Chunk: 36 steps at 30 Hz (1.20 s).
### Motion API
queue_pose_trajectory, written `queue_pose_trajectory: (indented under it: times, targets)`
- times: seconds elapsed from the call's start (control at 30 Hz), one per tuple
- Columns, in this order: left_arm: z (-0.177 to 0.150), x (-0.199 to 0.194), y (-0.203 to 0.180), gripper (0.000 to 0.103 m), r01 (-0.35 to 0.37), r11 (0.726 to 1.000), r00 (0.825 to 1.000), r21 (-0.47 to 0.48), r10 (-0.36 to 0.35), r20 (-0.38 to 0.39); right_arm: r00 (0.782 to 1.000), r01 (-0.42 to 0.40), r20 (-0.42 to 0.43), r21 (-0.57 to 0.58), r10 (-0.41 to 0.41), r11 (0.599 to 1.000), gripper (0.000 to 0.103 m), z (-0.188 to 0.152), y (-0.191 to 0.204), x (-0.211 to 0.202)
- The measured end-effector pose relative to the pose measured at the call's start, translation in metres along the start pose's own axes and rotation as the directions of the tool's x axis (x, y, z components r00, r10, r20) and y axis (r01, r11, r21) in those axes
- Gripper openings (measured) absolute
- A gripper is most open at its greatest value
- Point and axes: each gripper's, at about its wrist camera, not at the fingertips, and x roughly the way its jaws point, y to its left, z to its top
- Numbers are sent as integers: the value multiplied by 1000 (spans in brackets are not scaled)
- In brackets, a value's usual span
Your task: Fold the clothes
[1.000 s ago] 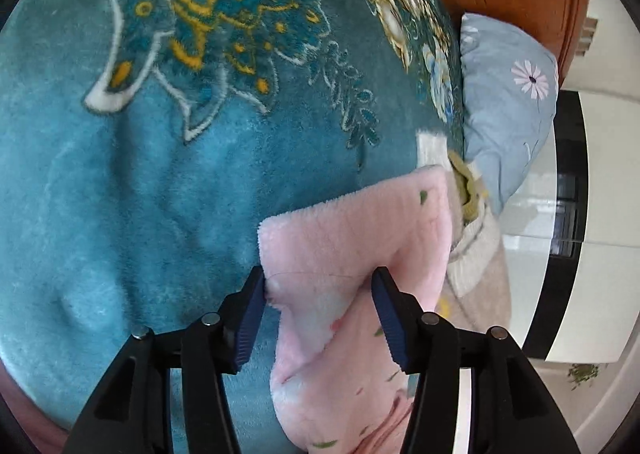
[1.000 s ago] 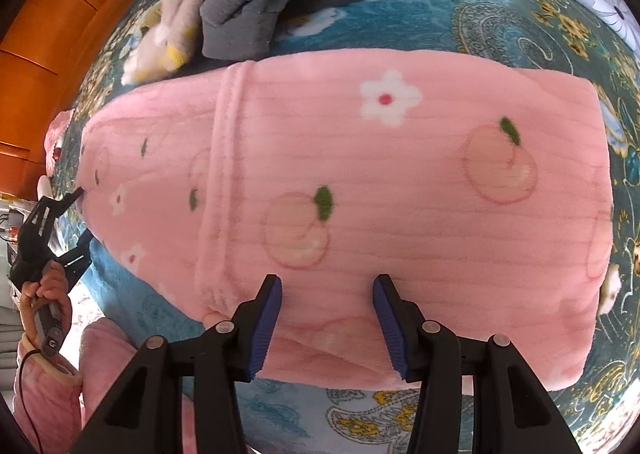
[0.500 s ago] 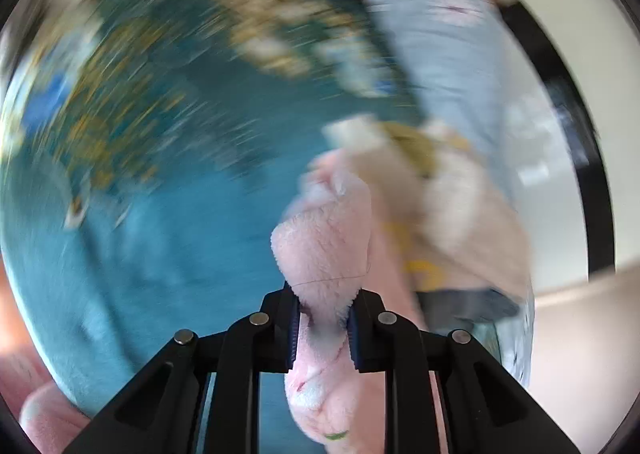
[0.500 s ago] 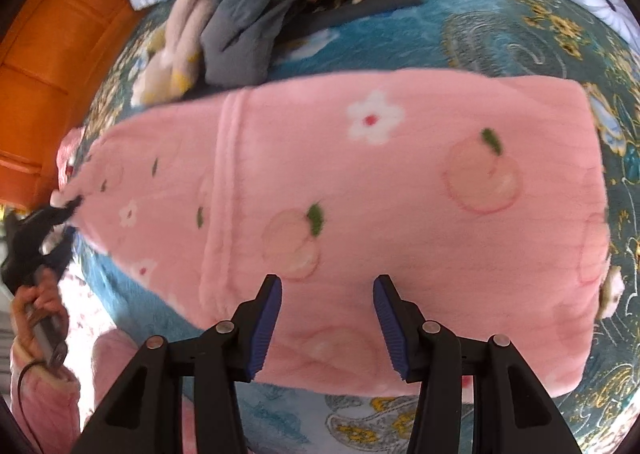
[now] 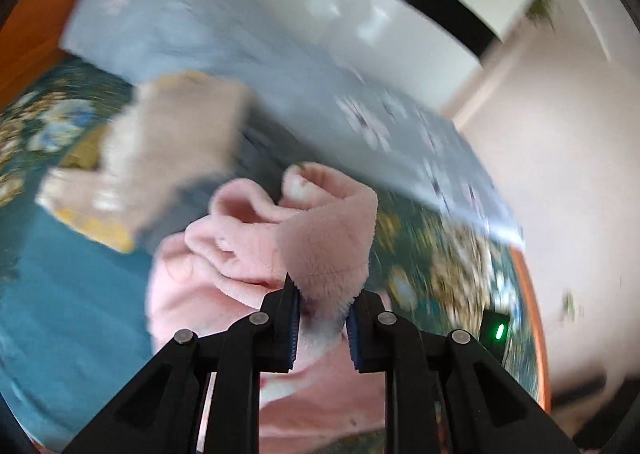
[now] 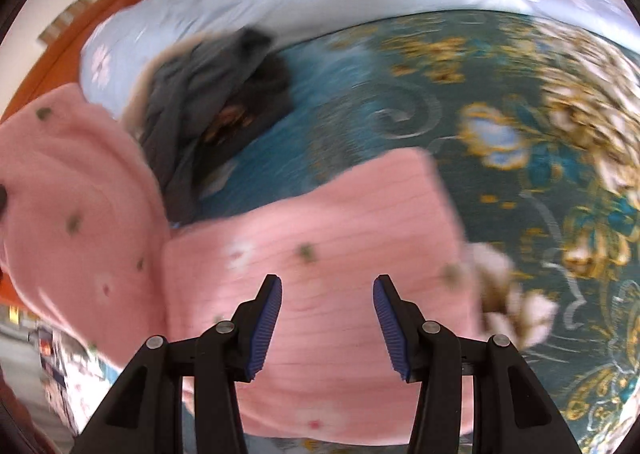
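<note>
Moved since a second ago: left gripper, now clamped on pink fleece garment corner, lifted and bunched. Garment lies on teal floral blanket, long axis left-right. Right gripper spread wide, holding nothing, above garment.

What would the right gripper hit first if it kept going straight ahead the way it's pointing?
Most likely the pink fleece garment: the open right gripper points straight at it. Depth is blurred, so the gap is unclear.
</note>
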Motion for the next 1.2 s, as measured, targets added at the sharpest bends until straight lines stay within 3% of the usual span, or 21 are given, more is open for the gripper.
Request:
queue_pose_trajectory:
  times: [0.13, 0.3, 0.37, 0.47, 0.6, 0.67, 0.7, 0.8, 0.87, 0.97, 1.2]
  targets:
    - [-36, 51, -40, 20, 6, 994, 987, 106, 11, -158, 999, 42, 3, 107, -42, 993, 52, -7, -46, -11]
    - [-61, 75, -62, 23, -30, 980, 962, 196, 81, -260, 998, 57, -9, 162, -56, 985, 52, -17, -73, -15]
    - [-61, 73, -63, 32, -22, 984, 961, 178, 70, -268, 998, 55, -10, 164, -54, 985, 52, -18, -73, -16]
    - [-58, 68, -61, 58, 2, 990, 962, 142, 37, -270, 999, 46, -13, 161, -44, 986, 52, -17, -69, -12]
    - [-56, 47, -51, 62, 53, 996, 967, 79, -31, -253, 999, 34, -1, 142, -34, 989, 52, -13, -62, -12]
    - [-60, 30, -28, 62, 76, 997, 975, 22, -70, -211, 999, 27, 13, 146, -29, 989, 52, -11, -63, -16]
    - [-63, 25, -14, 62, 67, 998, 979, -9, -68, -194, 999, 24, 22, 150, -28, 988, 52, -11, -65, -18]
    - [-76, 11, 44, 62, -72, 989, 986, -132, 51, -157, 999, 23, 29, 165, -29, 986, 52, -10, -71, -23]
    - [-83, 5, 80, 62, -177, 963, 978, -204, 148, -150, 1000, -3, 11, 177, 1, 984, 52, -12, -72, -20]
    - [-98, 9, 117, 62, -263, 926, 958, -270, 216, -191, 998, -52, -10, 179, 55, 982, 52, -15, -63, -16]
    - [-142, 52, 135, 62, -311, 922, 906, -232, 213, -366, 988, -154, 27, 26, 154, 988, 52, 1, -11, -21]
